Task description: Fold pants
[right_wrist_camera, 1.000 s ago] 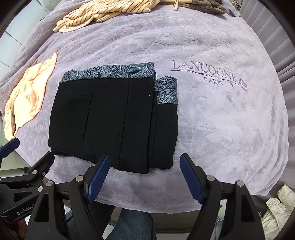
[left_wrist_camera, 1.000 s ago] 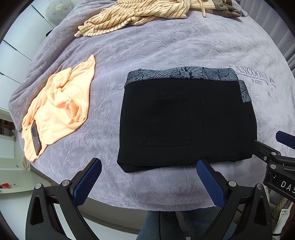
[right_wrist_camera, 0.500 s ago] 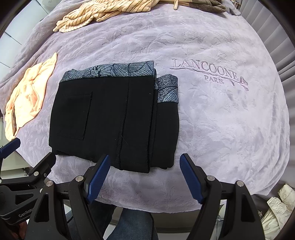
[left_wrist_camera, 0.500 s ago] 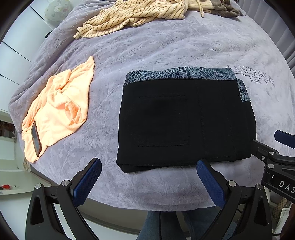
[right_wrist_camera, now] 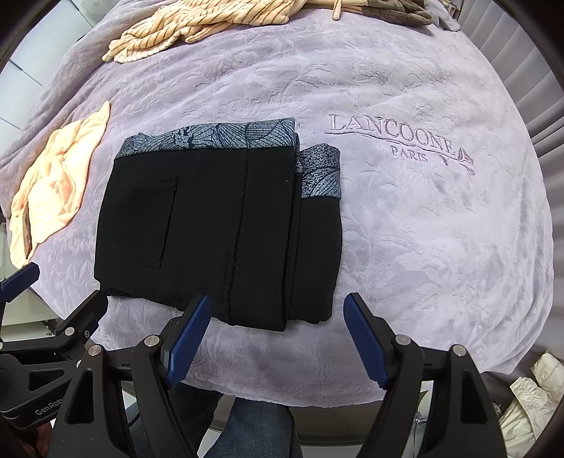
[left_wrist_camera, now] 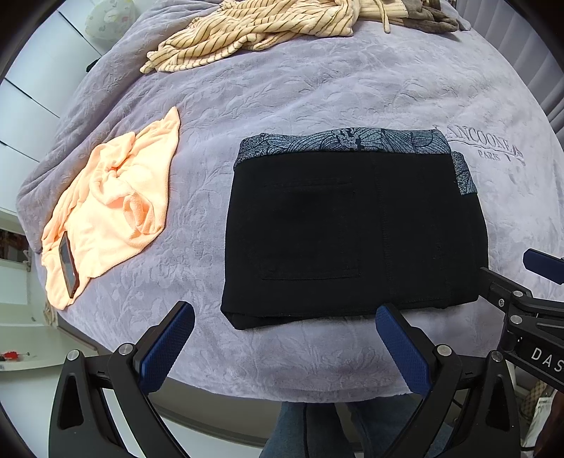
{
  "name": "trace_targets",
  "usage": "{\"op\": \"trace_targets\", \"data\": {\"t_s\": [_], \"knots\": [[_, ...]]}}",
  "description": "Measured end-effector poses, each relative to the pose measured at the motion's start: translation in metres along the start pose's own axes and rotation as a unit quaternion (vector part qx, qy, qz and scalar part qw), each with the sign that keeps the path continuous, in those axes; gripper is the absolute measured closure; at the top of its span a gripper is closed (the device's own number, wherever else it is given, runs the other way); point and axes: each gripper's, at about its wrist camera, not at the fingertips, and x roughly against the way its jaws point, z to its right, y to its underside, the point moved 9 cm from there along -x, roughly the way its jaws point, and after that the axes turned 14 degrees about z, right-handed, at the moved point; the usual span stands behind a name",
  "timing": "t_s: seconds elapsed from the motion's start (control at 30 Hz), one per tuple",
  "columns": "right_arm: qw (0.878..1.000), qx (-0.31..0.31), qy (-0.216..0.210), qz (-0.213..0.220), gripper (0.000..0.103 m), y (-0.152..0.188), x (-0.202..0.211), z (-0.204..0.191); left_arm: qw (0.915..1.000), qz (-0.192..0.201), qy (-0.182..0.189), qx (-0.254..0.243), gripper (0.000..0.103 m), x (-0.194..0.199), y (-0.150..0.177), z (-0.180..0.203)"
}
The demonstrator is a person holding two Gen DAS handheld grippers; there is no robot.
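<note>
- Your left gripper [left_wrist_camera: 284, 317] and right gripper [right_wrist_camera: 277, 310] both hang spread wide, holding nothing, at the near edge of the bed [right_wrist_camera: 405, 246].
- Just ahead of them lie the pants [left_wrist_camera: 352, 232], folded into a flat black rectangle.
- Farther left rests an orange garment [left_wrist_camera: 109, 211]; beyond, a striped top [left_wrist_camera: 253, 31].

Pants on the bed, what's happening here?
A person holds tongs in each hand over a bed with a purple blanket. The black pants lie folded into a compact rectangle on it. The left tongs and right tongs are both open at its near edge, holding nothing. The fold looks finished.
</note>
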Motion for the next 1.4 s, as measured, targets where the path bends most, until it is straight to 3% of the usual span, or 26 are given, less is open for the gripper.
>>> {"op": "trace_targets", "data": {"t_s": [1.4], "knots": [[1.0,-0.001,-0.001,0.003,0.023,-0.0007,0.0025,0.0025,1.0,0.003,0.0,0.001,0.0,0.0025,-0.0006,0.0006]]}}
